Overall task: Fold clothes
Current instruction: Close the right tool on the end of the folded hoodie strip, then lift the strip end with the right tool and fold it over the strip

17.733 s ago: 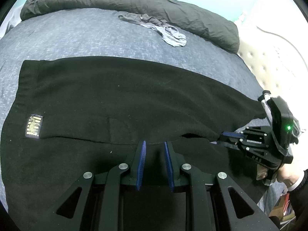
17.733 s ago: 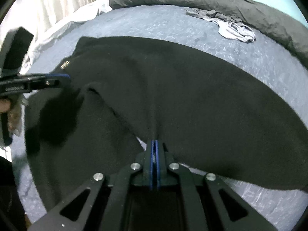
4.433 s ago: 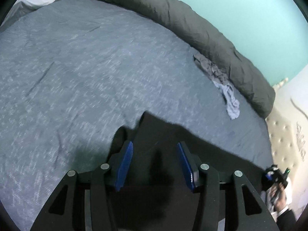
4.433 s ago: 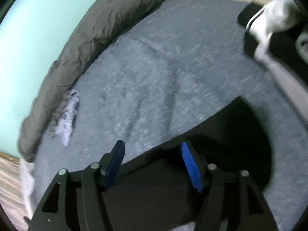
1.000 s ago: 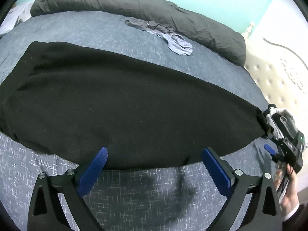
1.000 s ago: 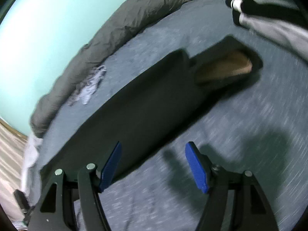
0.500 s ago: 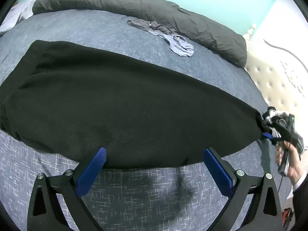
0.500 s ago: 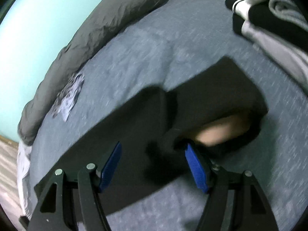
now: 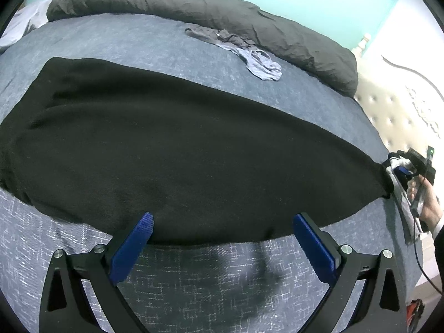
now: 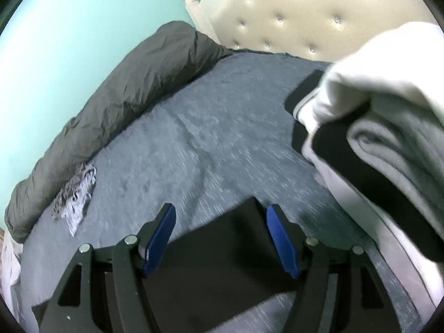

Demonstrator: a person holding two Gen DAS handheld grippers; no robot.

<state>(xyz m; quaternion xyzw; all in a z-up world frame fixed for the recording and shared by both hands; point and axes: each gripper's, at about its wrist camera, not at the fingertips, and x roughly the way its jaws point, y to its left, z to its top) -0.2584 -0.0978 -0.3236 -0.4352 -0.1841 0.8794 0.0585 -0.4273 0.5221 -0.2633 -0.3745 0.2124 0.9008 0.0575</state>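
Only right tongs [image 10: 221, 224], wide like left tongs [image 9: 220, 230], see stacked clothes [image 10: 388, 138]

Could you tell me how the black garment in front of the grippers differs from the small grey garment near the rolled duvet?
The black garment is spread flat and smooth in a long band; the small grey garment lies crumpled in a loose heap. The black garment covers far more of the bed than the small grey garment. The black garment lies near the left gripper; the small grey garment lies beside the rolled duvet. Both rest on the bed, held by neither gripper.
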